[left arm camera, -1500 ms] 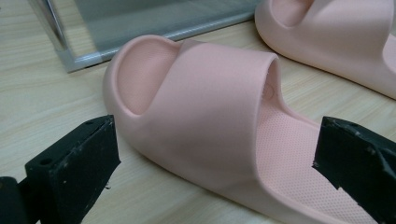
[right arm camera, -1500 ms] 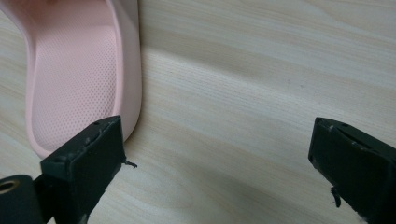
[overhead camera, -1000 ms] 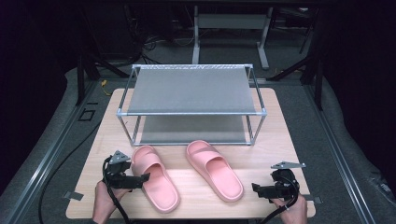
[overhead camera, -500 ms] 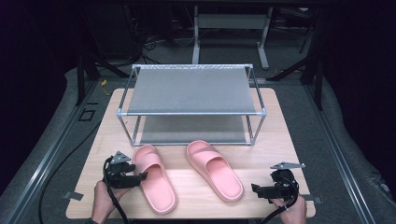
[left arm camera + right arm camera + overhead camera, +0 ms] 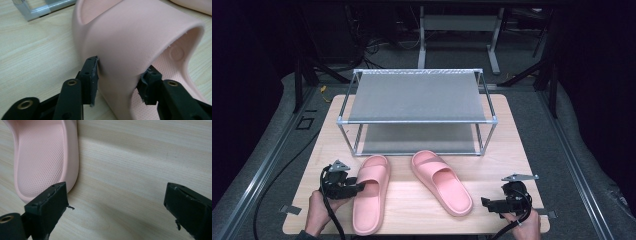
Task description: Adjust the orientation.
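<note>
Two pink slippers lie on the wooden table in front of a rack. My left gripper (image 5: 361,187) is shut on the side of the left slipper's (image 5: 371,200) strap. In the left gripper view both pads press the strap wall of this slipper (image 5: 140,37), with the gripper (image 5: 118,82) straddling it. The right slipper (image 5: 443,181) lies at an angle, heel toward my right gripper (image 5: 484,202). That gripper (image 5: 117,202) stands open over bare wood, with the heel of the right slipper (image 5: 42,152) just beyond its left jaw.
A two-tier metal shoe rack (image 5: 417,97) with grey shelves stands at the back of the table (image 5: 507,150). Dark floor, cables and stand legs surround the table. A corner of the rack frame (image 5: 42,10) shows in the left gripper view.
My left gripper has moved in onto the left slipper's strap, and the slipper has turned, its heel swinging to the left. The right gripper has stayed put.
</note>
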A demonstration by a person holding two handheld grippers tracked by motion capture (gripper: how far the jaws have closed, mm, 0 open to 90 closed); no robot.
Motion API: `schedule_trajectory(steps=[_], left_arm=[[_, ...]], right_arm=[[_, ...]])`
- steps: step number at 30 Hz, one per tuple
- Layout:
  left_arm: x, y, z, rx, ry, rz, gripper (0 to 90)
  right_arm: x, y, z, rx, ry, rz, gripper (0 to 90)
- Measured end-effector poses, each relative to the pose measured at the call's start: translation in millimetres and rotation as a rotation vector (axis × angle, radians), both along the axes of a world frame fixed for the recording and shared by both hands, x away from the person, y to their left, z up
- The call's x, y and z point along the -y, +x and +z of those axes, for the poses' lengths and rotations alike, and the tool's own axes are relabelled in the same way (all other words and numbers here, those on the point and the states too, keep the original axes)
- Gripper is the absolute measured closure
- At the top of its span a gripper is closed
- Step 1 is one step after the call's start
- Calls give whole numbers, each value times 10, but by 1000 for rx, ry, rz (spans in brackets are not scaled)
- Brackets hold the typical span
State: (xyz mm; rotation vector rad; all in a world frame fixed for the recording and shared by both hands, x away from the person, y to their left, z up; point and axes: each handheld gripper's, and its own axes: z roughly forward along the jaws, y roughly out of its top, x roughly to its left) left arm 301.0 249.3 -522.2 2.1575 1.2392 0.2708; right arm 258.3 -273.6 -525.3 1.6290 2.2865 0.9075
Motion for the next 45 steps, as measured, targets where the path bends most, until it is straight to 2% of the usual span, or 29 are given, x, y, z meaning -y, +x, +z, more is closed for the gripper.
schedule_trajectory(steps=[6,16,20,23,32,35,36,45], left_arm=[[-37,112,4,-49,37,-22,637],[-29,212,20,-70,107,-59,690],[-16,214,16,-73,114,-58,688],[-10,217,21,-67,137,-74,699],[3,221,26,-61,159,-89,717],[2,218,41,-37,189,-103,782],[1,210,46,-10,213,-104,801],[-28,214,63,2,215,-151,828]], right_arm=[[-7,7,-7,-8,-7,-1,49],[-22,12,-6,-2,-19,5,49],[-29,19,-4,-4,-19,15,49],[-48,29,-13,-8,-28,15,48],[-64,36,-55,-25,-26,22,46],[-69,39,-47,-16,-38,11,46],[-68,38,-40,-18,-39,13,46],[-63,49,-38,-15,-26,23,46]])
